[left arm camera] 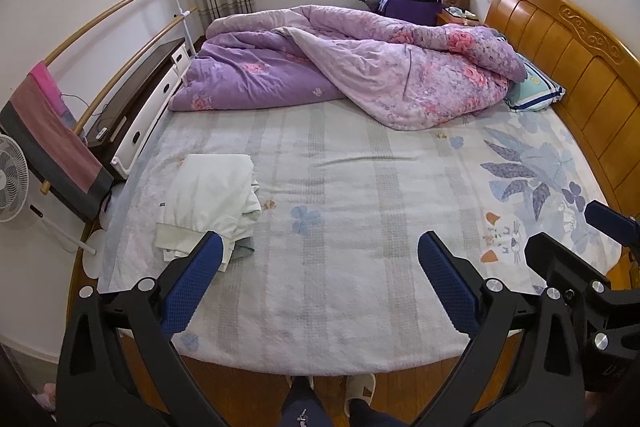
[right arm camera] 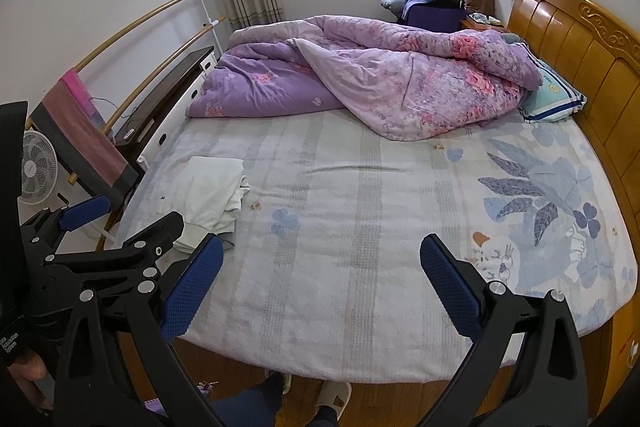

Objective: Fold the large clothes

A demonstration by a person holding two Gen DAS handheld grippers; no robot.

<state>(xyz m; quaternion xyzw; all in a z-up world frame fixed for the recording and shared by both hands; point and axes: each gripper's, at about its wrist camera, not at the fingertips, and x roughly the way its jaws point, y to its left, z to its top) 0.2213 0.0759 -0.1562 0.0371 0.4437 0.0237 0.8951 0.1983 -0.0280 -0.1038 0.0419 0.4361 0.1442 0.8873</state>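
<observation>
A folded pale green-white garment (left arm camera: pixel 210 205) lies on the left part of the bed, near its left edge; it also shows in the right wrist view (right arm camera: pixel 212 197). My left gripper (left arm camera: pixel 320 283) is open and empty, held above the bed's near edge, just right of the garment. My right gripper (right arm camera: pixel 320 285) is open and empty, beside the left one over the near edge. The right gripper shows at the right rim of the left wrist view (left arm camera: pixel 576 239), and the left gripper shows at the left of the right wrist view (right arm camera: pixel 120 223).
The bed (left arm camera: pixel 360 187) has a pale striped sheet with blue flowers. A rumpled purple floral quilt (left arm camera: pixel 360 67) and a pillow (left arm camera: pixel 534 91) lie at the far end by the wooden headboard (left arm camera: pixel 568 39). A rail with towels (left arm camera: pixel 52 143), a fan (left arm camera: pixel 12 183) and a low cabinet (left arm camera: pixel 140 103) stand at the left.
</observation>
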